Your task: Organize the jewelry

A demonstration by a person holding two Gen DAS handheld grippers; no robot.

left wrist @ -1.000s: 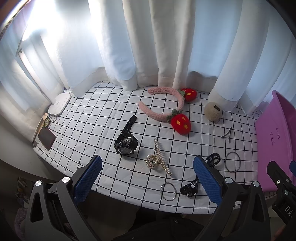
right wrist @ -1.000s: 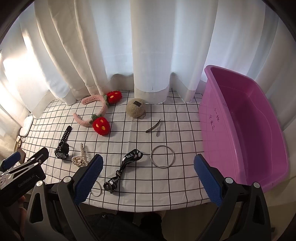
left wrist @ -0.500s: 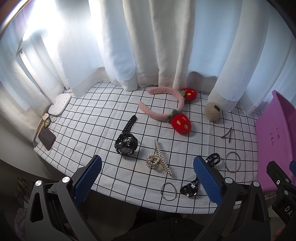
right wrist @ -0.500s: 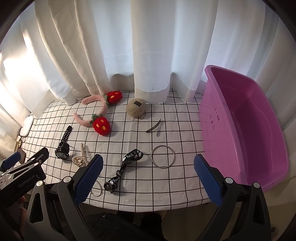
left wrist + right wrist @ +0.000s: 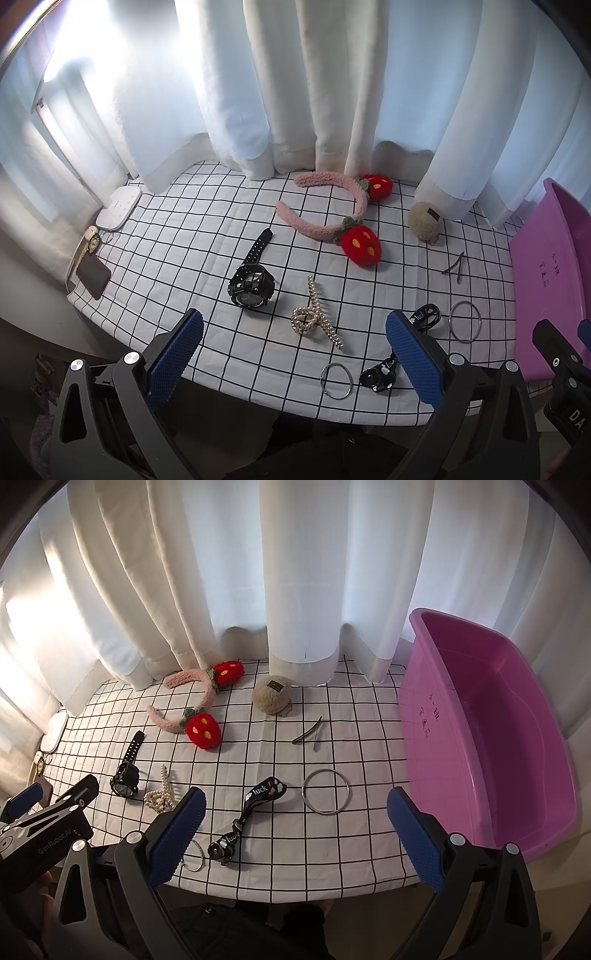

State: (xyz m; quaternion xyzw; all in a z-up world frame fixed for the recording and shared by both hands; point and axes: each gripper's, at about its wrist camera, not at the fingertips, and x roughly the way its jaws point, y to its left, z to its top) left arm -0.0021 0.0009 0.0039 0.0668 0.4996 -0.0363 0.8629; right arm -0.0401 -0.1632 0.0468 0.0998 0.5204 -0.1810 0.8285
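Observation:
On the checked cloth lie a pink strawberry headband (image 5: 332, 218) (image 5: 192, 705), a black watch (image 5: 253, 280) (image 5: 126, 775), a pearl hair clip (image 5: 314, 317) (image 5: 160, 794), a black "luck" strap (image 5: 255, 808) (image 5: 402, 347), a large metal ring (image 5: 325, 791) (image 5: 464, 321), a small ring (image 5: 335, 380), a beige plush ball (image 5: 272, 694) (image 5: 424, 221) and a metal hairpin (image 5: 310, 733) (image 5: 455, 266). A purple tub (image 5: 491, 738) (image 5: 543, 273) stands at the right. My left gripper (image 5: 293, 362) and right gripper (image 5: 293, 840) are open, empty, held above the table's front edge.
White curtains hang along the back edge of the table. At the far left lie a white device (image 5: 119, 208), a dark phone (image 5: 93, 275) and a small round trinket (image 5: 92, 240). The right gripper's body (image 5: 561, 369) shows at the left view's right edge.

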